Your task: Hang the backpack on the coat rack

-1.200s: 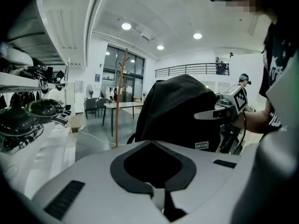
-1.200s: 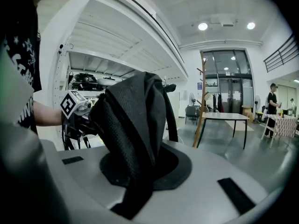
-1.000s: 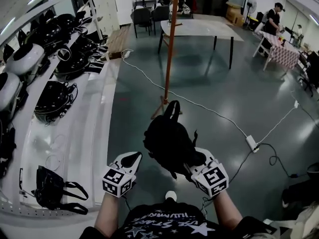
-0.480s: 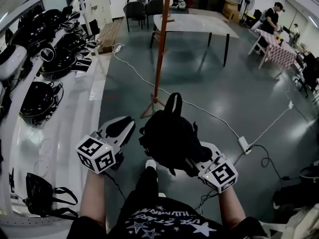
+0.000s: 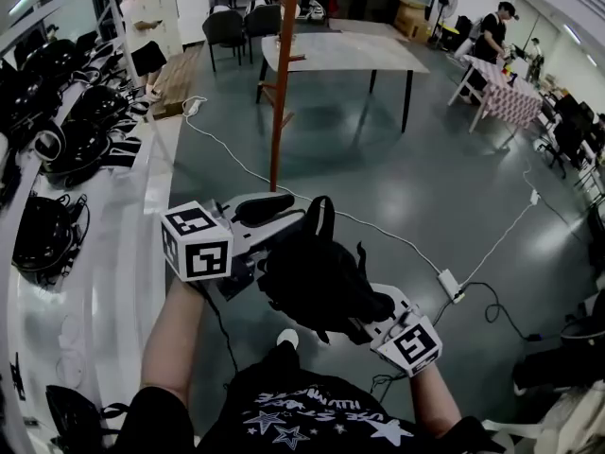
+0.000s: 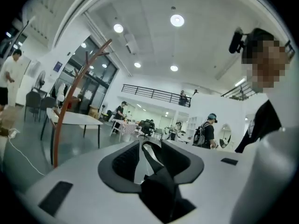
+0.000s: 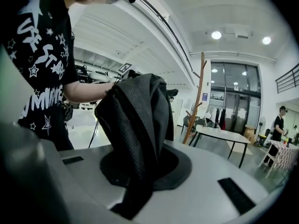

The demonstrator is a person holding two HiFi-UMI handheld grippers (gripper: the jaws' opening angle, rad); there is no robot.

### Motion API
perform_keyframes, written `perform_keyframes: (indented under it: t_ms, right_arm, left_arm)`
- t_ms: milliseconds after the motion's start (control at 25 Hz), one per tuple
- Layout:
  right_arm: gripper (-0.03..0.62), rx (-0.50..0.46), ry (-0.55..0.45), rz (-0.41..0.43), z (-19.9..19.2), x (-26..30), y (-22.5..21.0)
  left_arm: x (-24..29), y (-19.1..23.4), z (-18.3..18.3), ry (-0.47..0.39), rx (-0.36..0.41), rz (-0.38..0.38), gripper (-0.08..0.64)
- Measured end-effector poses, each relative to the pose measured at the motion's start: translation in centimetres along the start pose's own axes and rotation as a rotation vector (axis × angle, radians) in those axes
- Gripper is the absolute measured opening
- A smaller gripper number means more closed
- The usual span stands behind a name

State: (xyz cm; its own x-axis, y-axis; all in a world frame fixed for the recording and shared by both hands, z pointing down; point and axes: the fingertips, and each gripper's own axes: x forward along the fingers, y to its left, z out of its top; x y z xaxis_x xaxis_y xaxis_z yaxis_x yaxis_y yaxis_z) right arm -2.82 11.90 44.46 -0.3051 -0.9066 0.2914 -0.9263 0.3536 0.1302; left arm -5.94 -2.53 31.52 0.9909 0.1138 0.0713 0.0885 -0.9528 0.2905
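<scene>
The black backpack (image 5: 317,277) hangs in front of me, and my right gripper (image 5: 371,308) is shut on its fabric (image 7: 138,120) from the right. My left gripper (image 5: 284,208) is held up level at the bag's upper left, beside its top handle loop (image 5: 319,218). Its jaws have just been opening. A black strap (image 6: 156,171) lies between the parted pads, with a gap showing beside it. The orange-brown coat rack (image 5: 280,83) stands on the floor ahead, its hooks out of the head view. It also shows in the left gripper view (image 6: 63,111) and the right gripper view (image 7: 197,99).
A long white bench (image 5: 123,253) with several black helmets runs along the left. A white table (image 5: 340,55) with chairs stands behind the rack. A cable and power strip (image 5: 449,284) cross the floor on the right. People stand at the far left (image 5: 142,36) and far right (image 5: 492,31).
My left gripper has risen and swung right, up to the backpack's handle. Both hands and the backpack have come closer to the coat rack.
</scene>
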Motion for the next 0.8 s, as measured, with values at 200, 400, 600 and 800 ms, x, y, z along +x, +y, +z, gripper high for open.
perform_keyframes:
  t_ms: [200, 400, 600, 800]
  right_arm:
    - [0.055, -0.025, 0.014, -0.034, 0.9, 3.0, -4.0]
    - [0.055, -0.024, 0.019, -0.062, 1.8, 5.8, -8.1]
    - [0.055, -0.025, 0.029, -0.081, 1.6, 8.6, -10.4]
    - [0.055, -0.034, 0.034, -0.081, 1.6, 10.4, -12.7]
  left_arm:
    - [4.0, 5.5, 0.9, 0.102, -0.122, -0.108, 0.2]
    - [7.1, 9.1, 0.5, 0.213, -0.19, -0.2, 0.197]
    - [9.1, 12.0, 0.7, 0.219, -0.224, -0.28, 0.066]
    - [10.1, 14.4, 1.7, 0.198, -0.317, -0.34, 0.106]
